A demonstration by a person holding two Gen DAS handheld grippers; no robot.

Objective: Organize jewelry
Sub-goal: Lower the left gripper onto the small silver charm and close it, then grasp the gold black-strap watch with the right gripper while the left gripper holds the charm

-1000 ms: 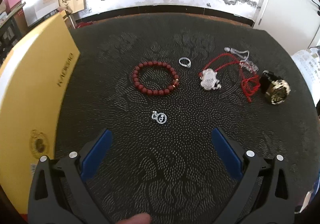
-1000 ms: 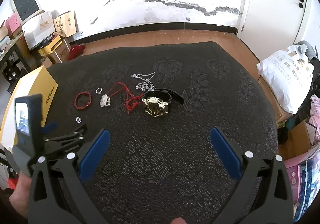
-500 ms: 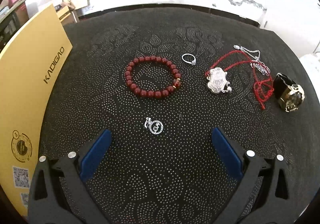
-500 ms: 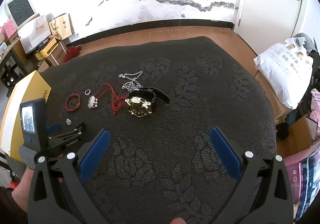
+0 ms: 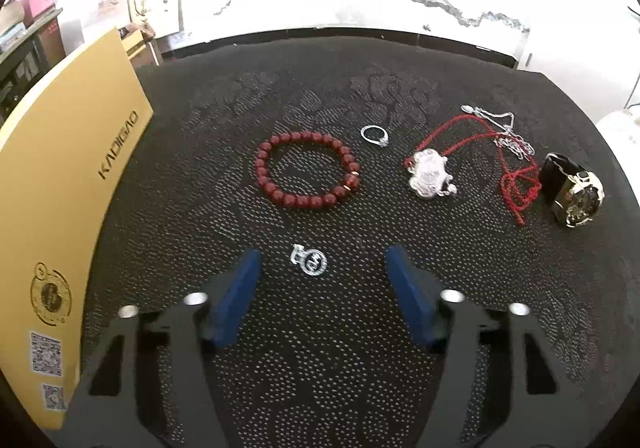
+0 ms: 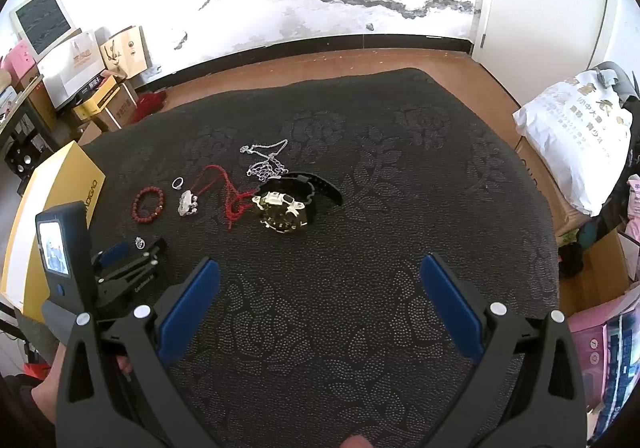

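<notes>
A small silver pendant point(image 5: 310, 263) lies on the black patterned cloth point(image 5: 320, 348), between the blue fingertips of my left gripper point(image 5: 320, 262), which is open and narrower than before. Beyond it lie a red bead bracelet point(image 5: 307, 175), a silver ring point(image 5: 375, 135), a silver lock charm point(image 5: 430, 175) on a red cord point(image 5: 516, 179), a silver chain point(image 5: 508, 135) and a gold watch point(image 5: 576, 191). My right gripper point(image 6: 320, 276) is open and empty, held well back from the watch point(image 6: 282, 209). The left gripper point(image 6: 120, 252) shows in the right wrist view beside the pendant point(image 6: 140, 243).
A yellow box point(image 5: 60, 187) stands along the cloth's left edge. Cardboard boxes point(image 6: 92, 87) sit on the floor at the back left. A white bag point(image 6: 576, 143) lies off the right edge. Wooden floor point(image 6: 360, 59) runs behind the cloth.
My left gripper has moved forward so the pendant sits between its fingertips, and its jaws have narrowed. The right gripper has barely moved.
</notes>
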